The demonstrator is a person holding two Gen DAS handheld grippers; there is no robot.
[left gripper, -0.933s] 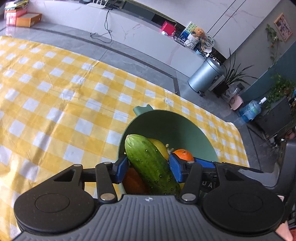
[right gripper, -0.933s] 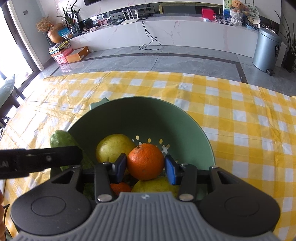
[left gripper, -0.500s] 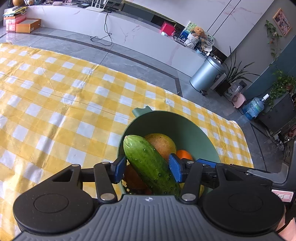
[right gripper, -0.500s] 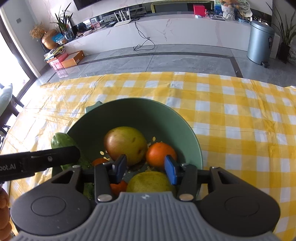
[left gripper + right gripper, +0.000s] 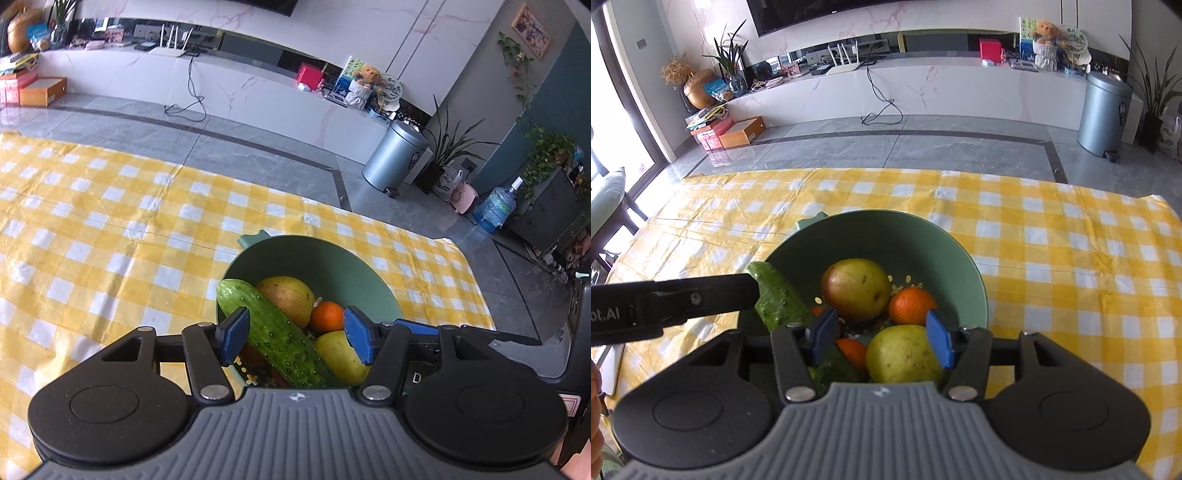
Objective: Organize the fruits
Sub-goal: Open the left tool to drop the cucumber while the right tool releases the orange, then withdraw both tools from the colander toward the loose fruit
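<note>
Now both claws' jaws have just been opening: left claw (image 5: 295, 334) releases the cucumber (image 5: 280, 339) into the green colander (image 5: 960, 254); right claw (image 5: 882, 338) stands half-wide, empty. Next, withdraw upward.

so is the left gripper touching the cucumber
Apart. In the left wrist view the left gripper stands open, its jaws having just opened, with gaps on both sides of the cucumber lying in the bowl.

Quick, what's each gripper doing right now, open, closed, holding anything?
Left gripper: open, jaws just widened; the cucumber lies between them, pads clear of it.
Right gripper: open, jaws just widened, holding nothing, above the green bowl.
</note>
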